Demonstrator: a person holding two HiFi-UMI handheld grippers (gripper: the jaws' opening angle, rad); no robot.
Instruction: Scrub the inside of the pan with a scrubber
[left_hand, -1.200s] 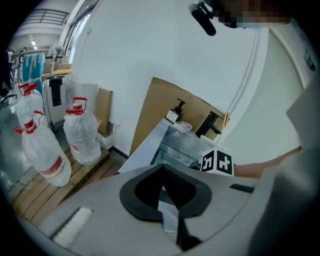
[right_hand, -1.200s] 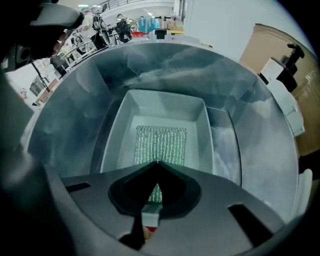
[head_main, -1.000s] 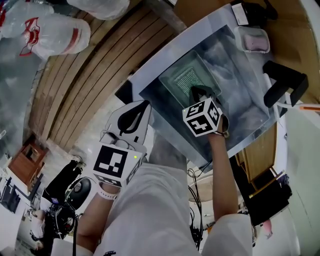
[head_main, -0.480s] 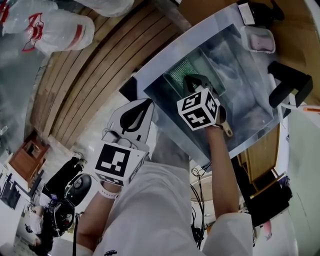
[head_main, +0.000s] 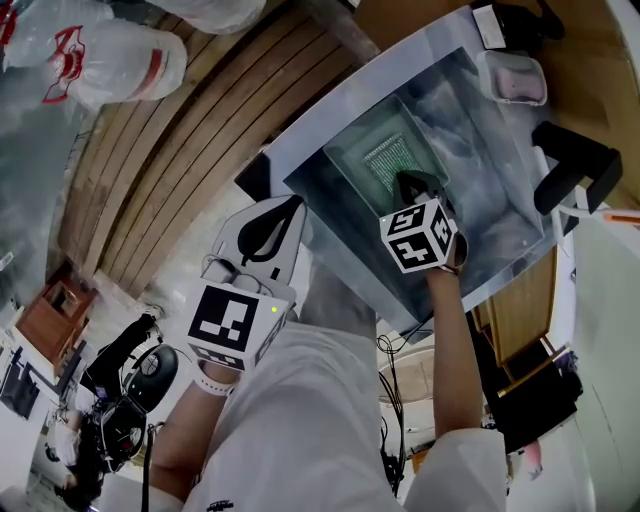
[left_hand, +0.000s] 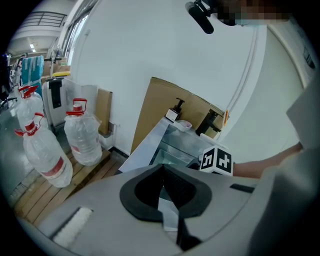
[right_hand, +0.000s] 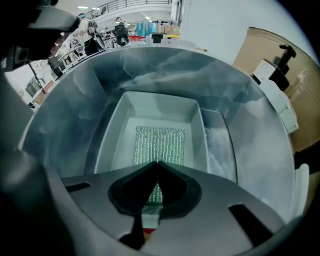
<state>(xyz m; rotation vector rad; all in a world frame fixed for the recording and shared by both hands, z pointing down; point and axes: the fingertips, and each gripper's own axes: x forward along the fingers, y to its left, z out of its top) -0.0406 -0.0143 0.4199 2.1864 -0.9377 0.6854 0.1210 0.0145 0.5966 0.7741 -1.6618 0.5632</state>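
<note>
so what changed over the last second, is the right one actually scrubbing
The right gripper, shut on the scrubber, pushed it away across the floor of the pan, then drew it back toward the person, ending near where it began. Nothing was picked up or released. The left gripper stayed shut and empty outside the sink, and the pan kept its place.

The left gripper (head_main: 295, 207) has a pale grey shell, black teardrop-shaped pads and a left marker cube (head_main: 235, 325) of black-and-white squares with a small green light (head_main: 270, 311). The right gripper (head_main: 403, 180) is dark under its right marker cube (head_main: 418, 237). The person wears a white garment (head_main: 300, 420) and a white wristband (head_main: 208, 385).
</note>
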